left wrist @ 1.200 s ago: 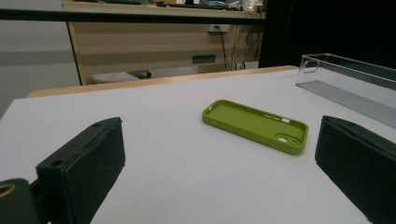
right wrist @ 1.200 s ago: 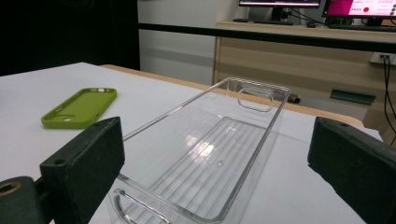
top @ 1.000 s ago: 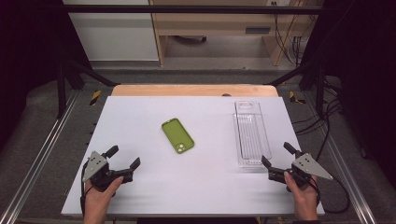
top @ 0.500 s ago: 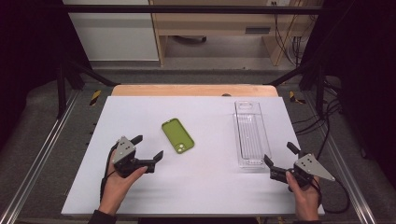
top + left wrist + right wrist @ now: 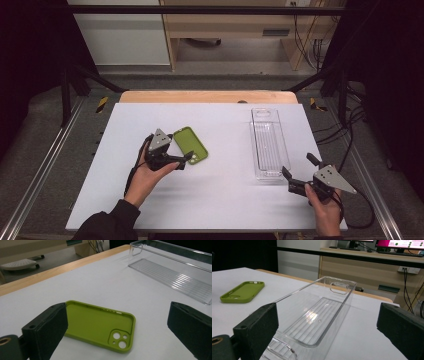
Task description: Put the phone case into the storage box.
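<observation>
A soft-looking, lime-green phone case of rubbery material point(image 5: 190, 145) is seen lying flat on the white table top point(image 5: 210, 200), left of the middle, with its hollow side turned up. In the left gripper view the same case point(image 5: 100, 327) is found between the two black jaws, its camera cut-out at the end nearer to the camera. The left gripper point(image 5: 181, 161) is placed just beside the near end of the case; its jaws are spread wide and nothing is held by them. The right gripper point(image 5: 299, 172) is kept low at the near end of a long clear plastic tray point(image 5: 267, 145), which stands empty on the right part of the table, well apart from the case. Its jaws are also wide open and hold nothing.

The case is judged to be very light and flexible, so it can bend or twist when it is squeezed. It is not fragile. Its surface is probably a little grippy, so slipping is not much expected. Because it lies flat, a hold is best taken on one thin side wall or on a short end, with one jaw inside the hollow and one outside. A pinch across the full width would probably fold it.
</observation>
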`<move>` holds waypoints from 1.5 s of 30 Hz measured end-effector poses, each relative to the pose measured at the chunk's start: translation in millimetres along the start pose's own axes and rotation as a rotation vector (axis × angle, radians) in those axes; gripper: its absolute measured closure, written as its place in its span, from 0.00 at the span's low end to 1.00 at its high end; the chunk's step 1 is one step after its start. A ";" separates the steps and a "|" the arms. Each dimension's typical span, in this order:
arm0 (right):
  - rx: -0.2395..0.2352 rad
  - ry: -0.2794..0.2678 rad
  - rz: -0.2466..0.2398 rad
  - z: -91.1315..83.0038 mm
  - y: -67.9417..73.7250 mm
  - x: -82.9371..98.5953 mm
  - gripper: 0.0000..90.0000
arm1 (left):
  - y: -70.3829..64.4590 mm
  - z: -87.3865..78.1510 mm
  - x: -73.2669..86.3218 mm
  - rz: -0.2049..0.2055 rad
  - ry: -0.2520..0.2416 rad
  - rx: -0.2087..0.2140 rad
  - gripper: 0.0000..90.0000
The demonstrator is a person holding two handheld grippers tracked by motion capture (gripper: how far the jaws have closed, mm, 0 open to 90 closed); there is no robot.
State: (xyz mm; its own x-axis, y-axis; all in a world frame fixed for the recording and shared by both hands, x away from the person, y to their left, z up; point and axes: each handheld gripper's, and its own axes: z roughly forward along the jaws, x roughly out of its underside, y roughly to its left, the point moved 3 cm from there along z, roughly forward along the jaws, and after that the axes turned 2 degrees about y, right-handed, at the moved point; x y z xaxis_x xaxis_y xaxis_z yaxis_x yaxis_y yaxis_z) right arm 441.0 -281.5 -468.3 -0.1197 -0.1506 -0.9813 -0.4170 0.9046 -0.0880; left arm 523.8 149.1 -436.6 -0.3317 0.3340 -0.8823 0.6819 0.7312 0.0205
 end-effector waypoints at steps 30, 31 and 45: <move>0.002 0.022 -0.031 1.8 5.1 0.1 0.05 | 19.9 49.3 -2.7 -0.058 0.172 -0.011 0.48; 0.002 0.022 -0.032 2.0 5.0 0.2 0.05 | 19.3 49.3 -3.4 -0.060 0.175 -0.008 0.54; 0.001 0.025 -0.031 4.0 3.8 1.5 0.05 | 11.6 61.5 -0.2 -0.090 0.286 -0.005 1.00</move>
State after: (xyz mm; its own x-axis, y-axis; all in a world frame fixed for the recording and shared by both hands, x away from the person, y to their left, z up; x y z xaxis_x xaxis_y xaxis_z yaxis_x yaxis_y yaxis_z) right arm 442.9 -276.7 -470.8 -0.1295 -0.1890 -0.9734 -0.4198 0.8998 -0.1188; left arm 571.9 120.9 -465.1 -0.5611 0.4216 -0.7124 0.6387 0.7679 -0.0487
